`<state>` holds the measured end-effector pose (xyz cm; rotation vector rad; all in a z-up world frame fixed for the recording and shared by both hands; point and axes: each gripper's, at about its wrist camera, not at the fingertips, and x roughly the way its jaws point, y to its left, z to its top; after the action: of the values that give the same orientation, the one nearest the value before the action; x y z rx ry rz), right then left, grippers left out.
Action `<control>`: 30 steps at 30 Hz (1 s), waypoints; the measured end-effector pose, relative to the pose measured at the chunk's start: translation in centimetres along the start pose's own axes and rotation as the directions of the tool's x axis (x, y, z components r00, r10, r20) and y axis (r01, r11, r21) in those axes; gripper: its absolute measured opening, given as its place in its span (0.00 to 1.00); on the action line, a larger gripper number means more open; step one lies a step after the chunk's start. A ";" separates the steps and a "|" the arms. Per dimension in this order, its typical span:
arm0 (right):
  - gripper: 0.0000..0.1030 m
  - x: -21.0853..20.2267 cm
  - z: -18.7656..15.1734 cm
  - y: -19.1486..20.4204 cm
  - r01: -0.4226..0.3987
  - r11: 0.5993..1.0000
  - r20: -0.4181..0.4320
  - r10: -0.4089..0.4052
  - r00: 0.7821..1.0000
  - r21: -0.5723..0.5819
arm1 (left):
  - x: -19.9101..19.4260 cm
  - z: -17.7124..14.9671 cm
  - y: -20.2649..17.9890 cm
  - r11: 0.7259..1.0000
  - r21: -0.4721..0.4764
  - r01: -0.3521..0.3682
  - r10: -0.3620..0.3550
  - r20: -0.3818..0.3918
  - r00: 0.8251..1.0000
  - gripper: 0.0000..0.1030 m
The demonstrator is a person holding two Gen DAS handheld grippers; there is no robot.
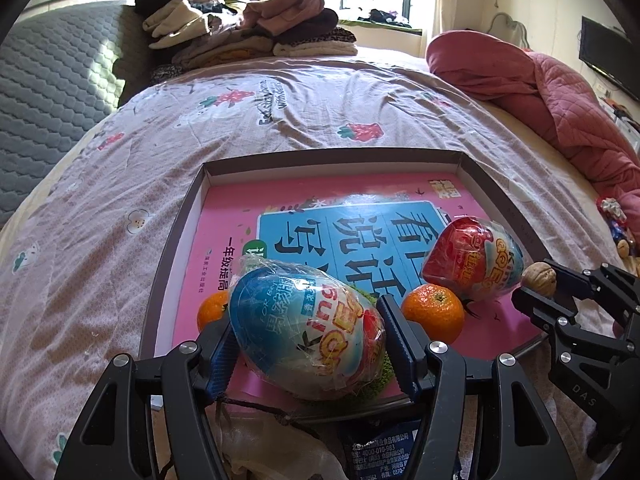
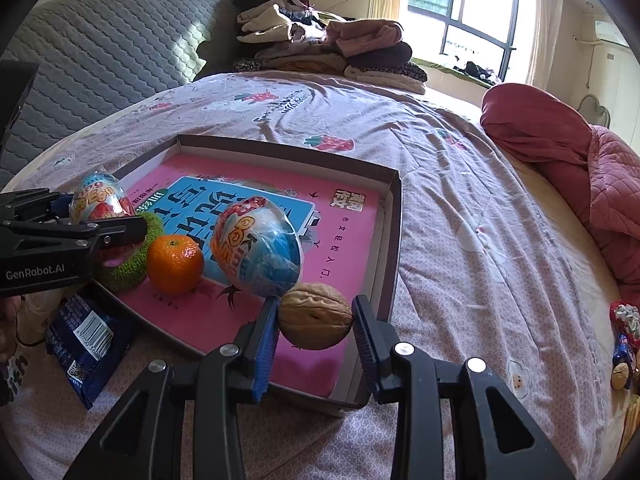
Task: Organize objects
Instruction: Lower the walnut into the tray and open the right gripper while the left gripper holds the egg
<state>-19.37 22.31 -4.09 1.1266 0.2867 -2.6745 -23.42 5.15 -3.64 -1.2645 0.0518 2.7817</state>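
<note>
A shallow box tray [image 1: 182,216] [image 2: 394,216] lies on the bed with a pink book [image 1: 224,224] [image 2: 352,240] in it. My left gripper [image 1: 308,332] is shut on a wrapped blue toy egg [image 1: 304,324] [image 2: 100,200] over the tray's near edge. My right gripper [image 2: 314,320] is shut on a walnut [image 2: 315,316] [image 1: 540,278] over the tray's near right corner. A second wrapped egg [image 1: 474,258] [image 2: 256,248], an orange [image 1: 434,312] [image 2: 175,264], a second orange [image 1: 212,310] and a green knitted piece [image 2: 120,276] lie in the tray.
A blue snack packet [image 2: 86,340] [image 1: 380,448] and a mesh bag [image 1: 272,444] lie on the bedspread before the tray. A red quilt [image 1: 552,96] [image 2: 580,160] lies on the right, folded clothes [image 1: 248,28] at the back. Small items [image 2: 624,344] lie at the right edge.
</note>
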 end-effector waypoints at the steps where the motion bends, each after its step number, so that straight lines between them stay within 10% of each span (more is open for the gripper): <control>1: 0.36 0.0 0.0 0.0 -0.004 1.000 -0.003 0.004 1.000 0.002 | 0.0 0.0 -0.1 1.000 0.003 -0.004 0.004 0.002 1.000 0.64; 30: 0.36 0.3 0.7 -0.1 -0.040 0.999 -0.071 0.042 0.997 0.021 | -0.2 -0.2 -0.6 0.999 0.041 -0.019 0.020 -0.027 0.999 0.65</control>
<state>-20.07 22.14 -3.83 1.2219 0.2477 -2.6109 -23.07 5.69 -3.63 -1.3001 0.1224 2.7649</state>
